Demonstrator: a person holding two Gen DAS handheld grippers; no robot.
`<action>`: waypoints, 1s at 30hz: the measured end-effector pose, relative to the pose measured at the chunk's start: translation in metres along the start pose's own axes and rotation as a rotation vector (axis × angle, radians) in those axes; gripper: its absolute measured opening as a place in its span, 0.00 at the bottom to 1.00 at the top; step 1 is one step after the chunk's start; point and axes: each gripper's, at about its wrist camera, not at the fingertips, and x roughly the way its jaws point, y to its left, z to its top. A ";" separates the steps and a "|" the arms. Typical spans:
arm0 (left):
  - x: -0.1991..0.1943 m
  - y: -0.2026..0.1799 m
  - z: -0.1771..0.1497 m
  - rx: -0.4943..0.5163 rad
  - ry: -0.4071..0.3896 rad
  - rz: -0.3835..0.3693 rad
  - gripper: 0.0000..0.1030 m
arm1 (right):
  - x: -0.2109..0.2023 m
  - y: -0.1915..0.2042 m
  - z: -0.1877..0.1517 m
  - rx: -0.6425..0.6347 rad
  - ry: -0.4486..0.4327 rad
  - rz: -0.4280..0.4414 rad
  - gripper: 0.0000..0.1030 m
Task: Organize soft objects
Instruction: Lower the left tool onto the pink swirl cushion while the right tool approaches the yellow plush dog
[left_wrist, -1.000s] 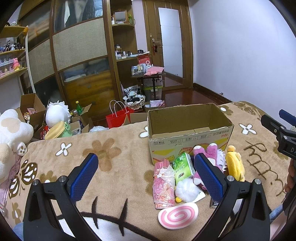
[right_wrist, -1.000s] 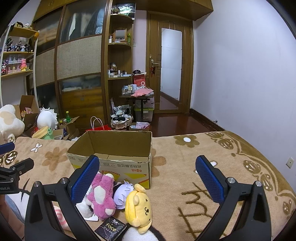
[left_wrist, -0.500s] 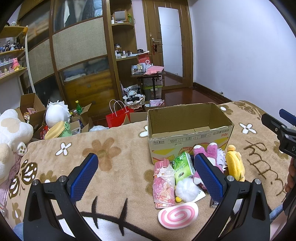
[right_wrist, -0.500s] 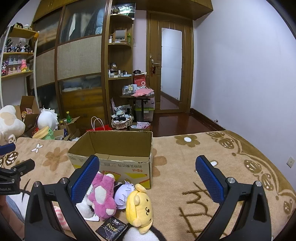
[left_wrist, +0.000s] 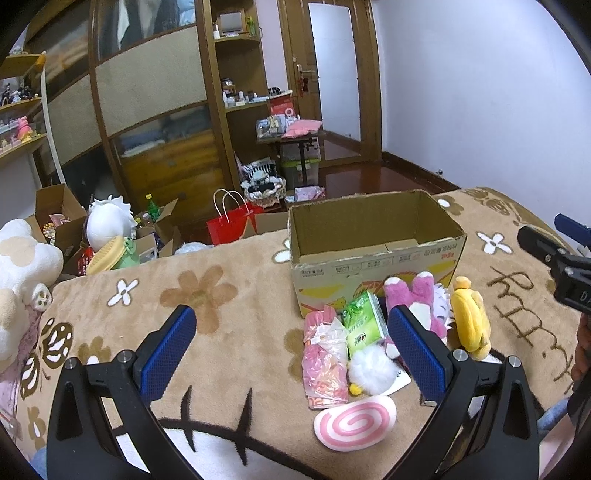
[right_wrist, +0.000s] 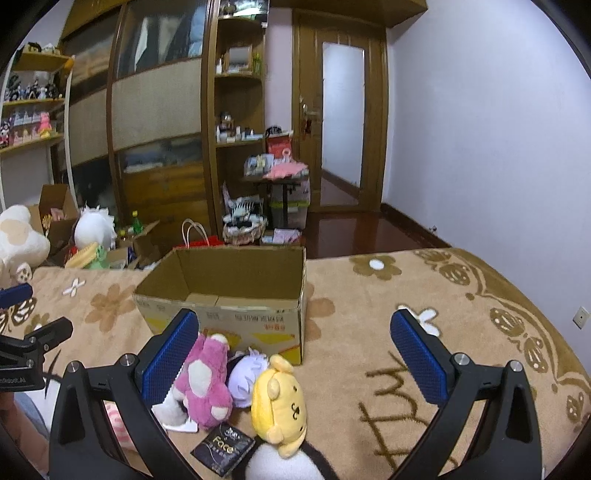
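Note:
An open empty cardboard box (left_wrist: 373, 254) (right_wrist: 229, 306) stands on the tan flowered blanket. In front of it lie a pink plush (left_wrist: 413, 299) (right_wrist: 205, 380), a yellow plush dog (left_wrist: 469, 317) (right_wrist: 279, 402), a purple plush (right_wrist: 247, 373), a green tissue pack (left_wrist: 362, 325), a pink plastic bag (left_wrist: 323, 354), a white pompom (left_wrist: 371, 369) and a pink swirl cushion (left_wrist: 354, 421). My left gripper (left_wrist: 291, 350) is open and empty, hovering before the pile. My right gripper (right_wrist: 295, 350) is open and empty, above the plush toys.
A black "Face" packet (right_wrist: 223, 446) lies by the yellow dog. A big white plush (left_wrist: 18, 280) sits at the blanket's left edge. Beyond the bed are boxes, a red paper bag (left_wrist: 229, 225), shelves and a small table (left_wrist: 291, 136).
Almost nothing has moved; the right wrist view has shifted very slightly. Both grippers stay open.

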 end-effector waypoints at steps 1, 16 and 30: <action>0.001 0.000 0.001 0.003 0.010 -0.005 1.00 | 0.006 -0.002 -0.001 0.000 0.013 0.001 1.00; 0.046 -0.023 -0.009 0.066 0.325 -0.162 1.00 | 0.045 -0.016 -0.016 0.045 0.256 0.023 1.00; 0.081 -0.038 -0.024 0.059 0.539 -0.265 1.00 | 0.087 -0.017 -0.039 0.046 0.467 0.058 1.00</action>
